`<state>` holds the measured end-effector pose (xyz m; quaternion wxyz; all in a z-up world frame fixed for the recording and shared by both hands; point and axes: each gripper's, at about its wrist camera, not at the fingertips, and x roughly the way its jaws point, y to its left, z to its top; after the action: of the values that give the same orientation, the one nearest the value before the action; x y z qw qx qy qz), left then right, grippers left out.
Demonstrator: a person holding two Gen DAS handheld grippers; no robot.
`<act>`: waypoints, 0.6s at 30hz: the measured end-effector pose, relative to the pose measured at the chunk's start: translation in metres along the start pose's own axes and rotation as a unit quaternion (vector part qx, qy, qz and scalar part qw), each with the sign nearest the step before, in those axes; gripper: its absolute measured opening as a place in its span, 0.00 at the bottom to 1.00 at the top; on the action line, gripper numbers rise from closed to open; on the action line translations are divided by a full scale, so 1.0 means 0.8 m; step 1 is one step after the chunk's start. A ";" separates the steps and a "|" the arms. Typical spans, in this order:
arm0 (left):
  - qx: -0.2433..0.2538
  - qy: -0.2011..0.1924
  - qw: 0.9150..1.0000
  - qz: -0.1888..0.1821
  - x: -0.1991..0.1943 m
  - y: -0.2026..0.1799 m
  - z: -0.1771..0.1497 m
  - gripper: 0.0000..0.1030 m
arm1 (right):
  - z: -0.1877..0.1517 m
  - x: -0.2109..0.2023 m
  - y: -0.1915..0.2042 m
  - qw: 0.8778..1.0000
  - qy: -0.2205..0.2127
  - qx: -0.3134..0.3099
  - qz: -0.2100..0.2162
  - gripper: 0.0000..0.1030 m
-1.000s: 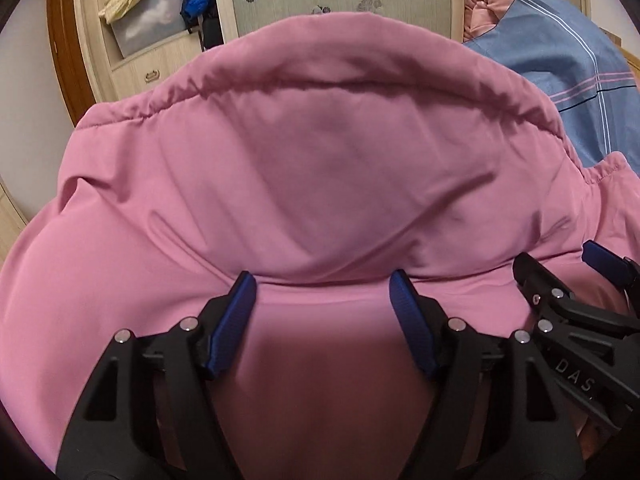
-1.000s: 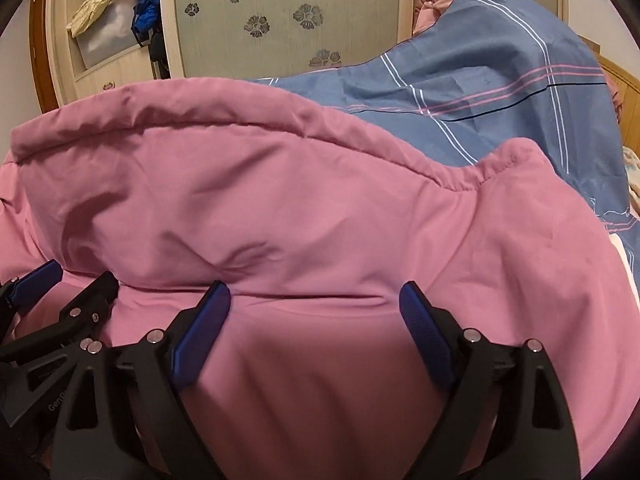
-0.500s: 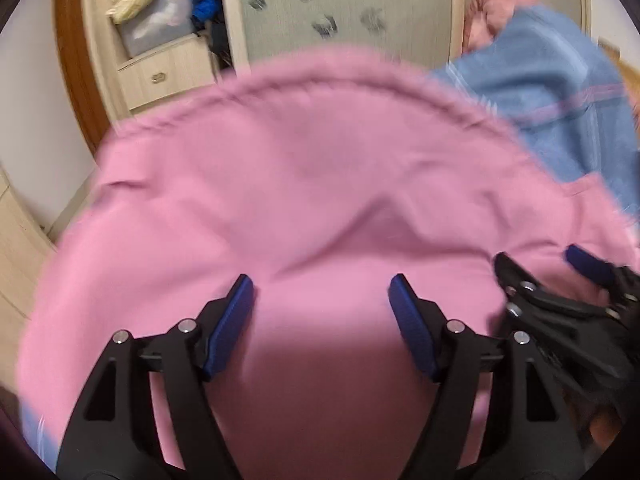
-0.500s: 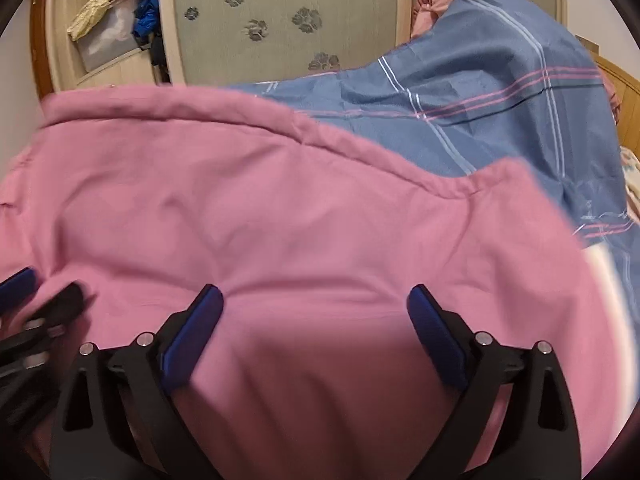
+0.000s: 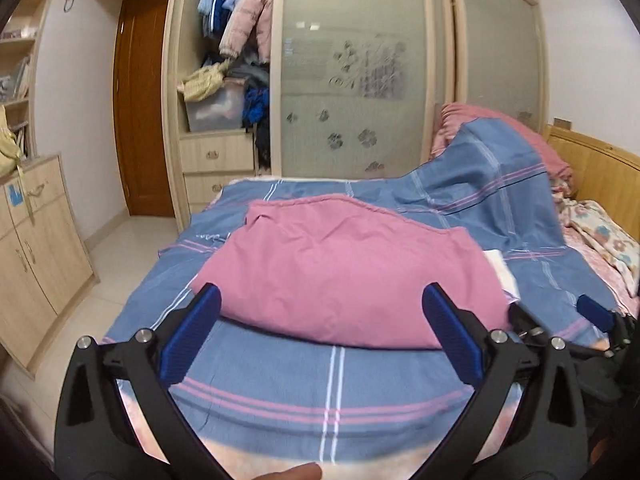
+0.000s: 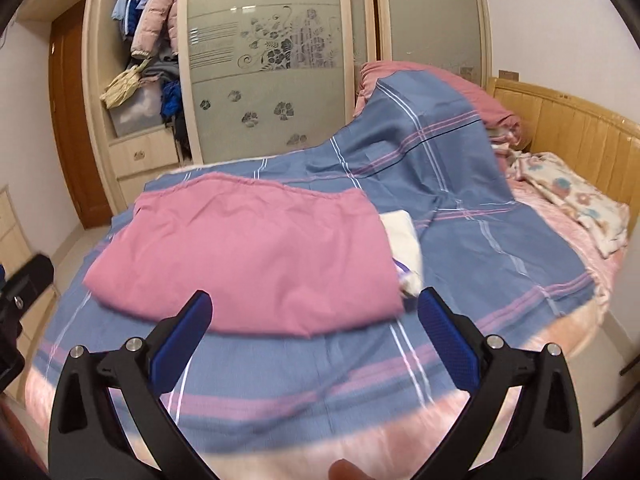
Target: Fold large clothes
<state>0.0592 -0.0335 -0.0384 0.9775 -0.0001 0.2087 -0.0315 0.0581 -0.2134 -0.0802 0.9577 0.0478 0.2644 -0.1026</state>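
A folded pink garment [image 5: 344,268] lies flat on the blue striped bed sheet [image 5: 312,384]; it also shows in the right wrist view [image 6: 248,256]. My left gripper [image 5: 320,332] is open and empty, held back above the garment's near edge. My right gripper [image 6: 316,336] is open and empty, also short of the near edge. The right gripper's blue tip [image 5: 596,312] shows at the right of the left wrist view. A white cloth [image 6: 404,236] pokes out beside the garment's right edge.
A heaped blue sheet over pink bedding [image 6: 420,128] rises at the back right. A floral cloth [image 6: 580,208] lies by the wooden headboard [image 6: 572,132]. A wardrobe with hanging clothes [image 5: 240,40] stands behind the bed. A low cabinet [image 5: 32,248] stands left.
Both grippers have drawn back and up from the pink garment, which now lies whole on the bed in front of them. Both stayed open.
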 end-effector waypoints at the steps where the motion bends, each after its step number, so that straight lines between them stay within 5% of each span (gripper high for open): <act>1: 0.001 -0.007 1.000 -0.005 -0.017 -0.002 -0.002 0.98 | -0.004 -0.018 0.003 1.000 0.002 -0.018 0.001 0.99; 9: 0.046 -0.054 0.997 -0.019 -0.105 -0.032 -0.007 0.98 | -0.018 -0.117 0.000 0.996 -0.069 -0.034 -0.041 0.99; 18: 0.050 -0.068 0.996 -0.020 -0.135 -0.038 -0.006 0.98 | -0.026 -0.156 -0.001 0.992 -0.104 -0.042 -0.050 0.99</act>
<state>-0.0426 -0.0569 0.0017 0.9873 0.0422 0.1403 -0.0608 -0.0570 -0.1896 -0.0333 0.9748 -0.0165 0.1693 -0.1441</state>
